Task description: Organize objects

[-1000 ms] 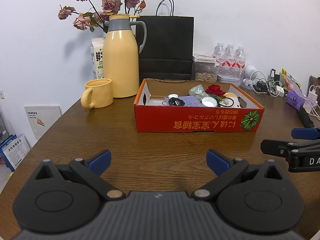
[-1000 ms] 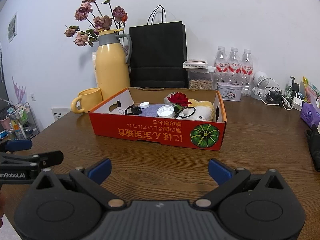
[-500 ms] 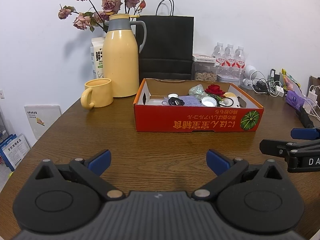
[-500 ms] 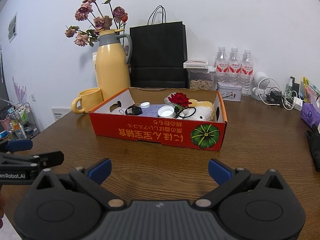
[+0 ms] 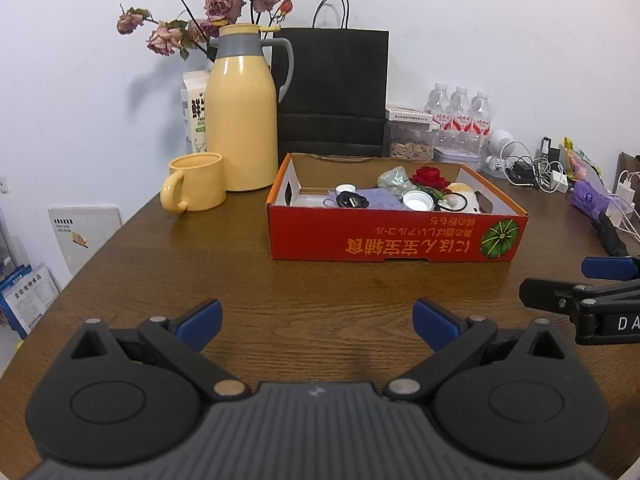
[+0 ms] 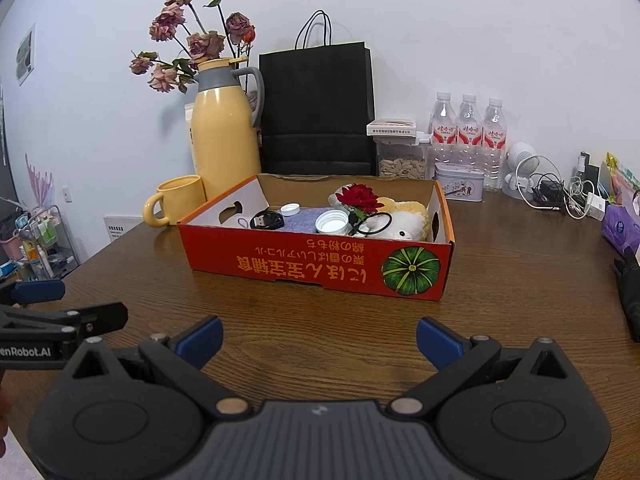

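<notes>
A red cardboard box (image 5: 396, 236) (image 6: 316, 264) stands on the brown table. In it lie a red rose (image 5: 430, 178) (image 6: 358, 198), a white lid (image 5: 418, 200) (image 6: 331, 222), a small white cap (image 6: 290, 209), a black cable coil (image 5: 352, 201) (image 6: 267, 221), a purple cloth (image 6: 298, 220) and a plush toy (image 6: 402, 222). My left gripper (image 5: 316, 320) is open and empty, low over the table in front of the box. My right gripper (image 6: 318, 338) is open and empty, beside it to the right.
A yellow mug (image 5: 196, 188) and a yellow thermos jug (image 5: 242, 120) with dried flowers stand left of the box. A black paper bag (image 5: 332, 92), water bottles (image 5: 460, 120), a seed jar and tangled chargers (image 5: 536, 172) line the back. A black object (image 6: 630, 292) lies at right.
</notes>
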